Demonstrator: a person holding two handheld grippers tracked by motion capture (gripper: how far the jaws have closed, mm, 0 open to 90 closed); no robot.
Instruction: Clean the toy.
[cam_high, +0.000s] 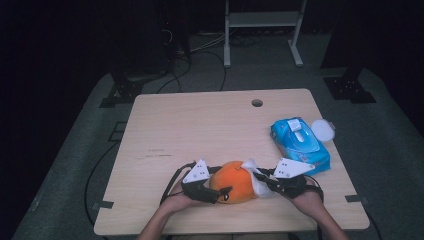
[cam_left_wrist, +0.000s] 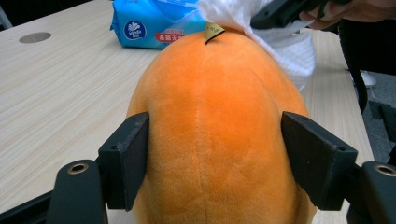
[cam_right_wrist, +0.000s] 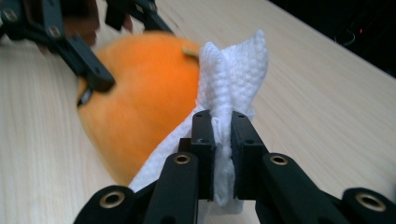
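An orange plush toy (cam_high: 234, 179) lies on the wooden table (cam_high: 200, 130) near its front edge. My left gripper (cam_left_wrist: 215, 158) is shut on the toy, with a black pad pressed against each of its sides. In the high view the left gripper (cam_high: 220, 192) comes at the toy from the left. My right gripper (cam_right_wrist: 222, 135) is shut on a bunched white wipe (cam_right_wrist: 236, 60), which rests against the toy's right end (cam_right_wrist: 140, 93). The same wipe (cam_left_wrist: 280, 42) drapes over the far top of the toy in the left gripper view.
A blue pack of wet wipes (cam_high: 300, 142) lies at the right of the table, with a white round lid (cam_high: 322, 130) by its far corner. A cable hole (cam_high: 257, 103) sits near the far edge. A white metal stand (cam_high: 262, 30) is on the floor beyond.
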